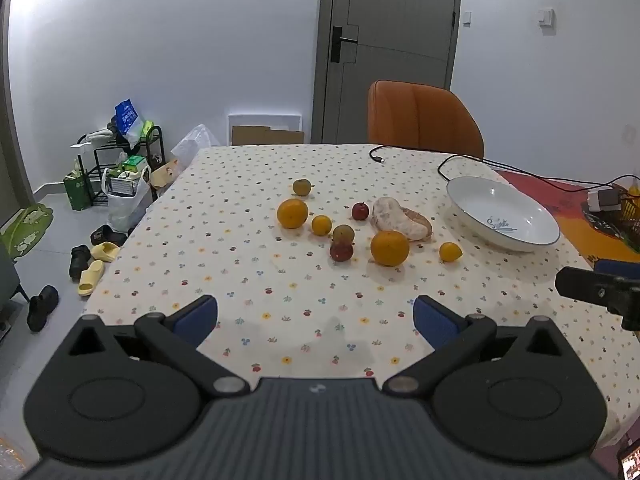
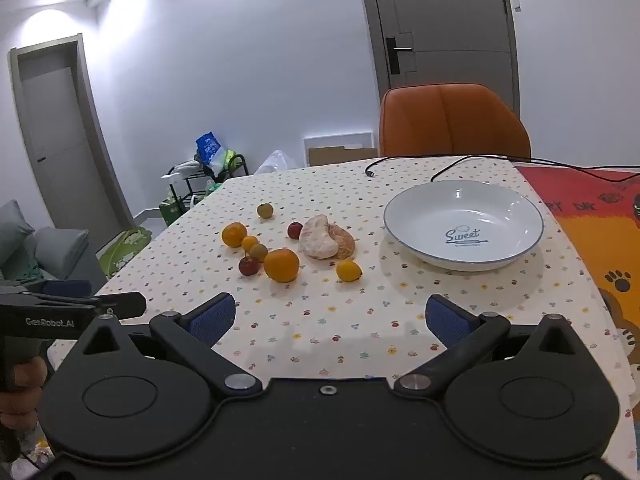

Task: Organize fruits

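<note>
The tabletop [image 1: 248, 264], under a cloth dotted with small fruit prints, is carrying everything. Behind its far edge an orange chair [image 2: 452, 120] is standing in front of a grey door [image 1: 392, 32]. A white plate [image 2: 464, 224] with a blue rim and the word "Sweet" is sitting empty toward the right side, with a black cable [image 1: 472, 160] trailing behind it.

Both tongs are hovering above the near edge with their blue pads spread wide and nothing between them: the left tongs [image 1: 316, 320] are facing the fruit, and the right tongs [image 2: 332, 318] are sitting nearer the plate.

The fruit is lying loose in the middle of the tabletop, left of the plate. A peeled pomelo piece [image 2: 320, 238] is resting against its rind. Two large oranges [image 1: 389, 248] [image 1: 292, 213] are flanking the cluster, the nearer one just beside the pomelo. Two small yellow citrus [image 1: 450, 251] [image 1: 321, 225], two red fruits [image 1: 341, 251] [image 1: 360, 211] and two greenish ones [image 1: 343, 233] [image 1: 301, 187] are scattered among them.
</note>
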`<state>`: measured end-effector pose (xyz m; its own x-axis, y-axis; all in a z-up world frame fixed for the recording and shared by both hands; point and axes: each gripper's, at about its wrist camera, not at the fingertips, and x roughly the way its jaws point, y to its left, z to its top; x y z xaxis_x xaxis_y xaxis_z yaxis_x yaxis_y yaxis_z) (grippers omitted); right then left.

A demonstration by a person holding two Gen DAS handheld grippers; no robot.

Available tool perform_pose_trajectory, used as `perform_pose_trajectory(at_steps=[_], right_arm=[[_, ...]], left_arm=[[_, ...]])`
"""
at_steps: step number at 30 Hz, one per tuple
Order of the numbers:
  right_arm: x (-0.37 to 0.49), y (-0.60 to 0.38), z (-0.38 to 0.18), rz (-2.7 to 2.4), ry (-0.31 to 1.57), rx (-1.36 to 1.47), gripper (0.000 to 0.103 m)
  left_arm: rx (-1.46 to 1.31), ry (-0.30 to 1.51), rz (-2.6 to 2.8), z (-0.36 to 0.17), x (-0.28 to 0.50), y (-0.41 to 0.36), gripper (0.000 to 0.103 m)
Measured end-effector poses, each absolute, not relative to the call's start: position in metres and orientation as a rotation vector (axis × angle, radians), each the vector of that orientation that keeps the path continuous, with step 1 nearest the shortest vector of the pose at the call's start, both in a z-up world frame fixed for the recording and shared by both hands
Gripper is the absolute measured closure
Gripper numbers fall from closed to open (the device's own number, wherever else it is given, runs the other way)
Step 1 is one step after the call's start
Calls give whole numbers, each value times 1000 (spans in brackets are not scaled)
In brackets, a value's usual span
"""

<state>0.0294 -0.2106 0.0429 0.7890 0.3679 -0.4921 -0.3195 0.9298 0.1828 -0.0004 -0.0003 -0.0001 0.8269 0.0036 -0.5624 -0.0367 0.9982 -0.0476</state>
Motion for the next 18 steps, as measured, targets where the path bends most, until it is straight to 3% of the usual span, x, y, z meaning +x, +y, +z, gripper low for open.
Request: perform_pose_trajectory(at_steps=[18], right_arm=[[32, -205, 41, 329, 580, 49, 0]], left_arm=[[-59, 601, 30, -4, 0, 2, 0]])
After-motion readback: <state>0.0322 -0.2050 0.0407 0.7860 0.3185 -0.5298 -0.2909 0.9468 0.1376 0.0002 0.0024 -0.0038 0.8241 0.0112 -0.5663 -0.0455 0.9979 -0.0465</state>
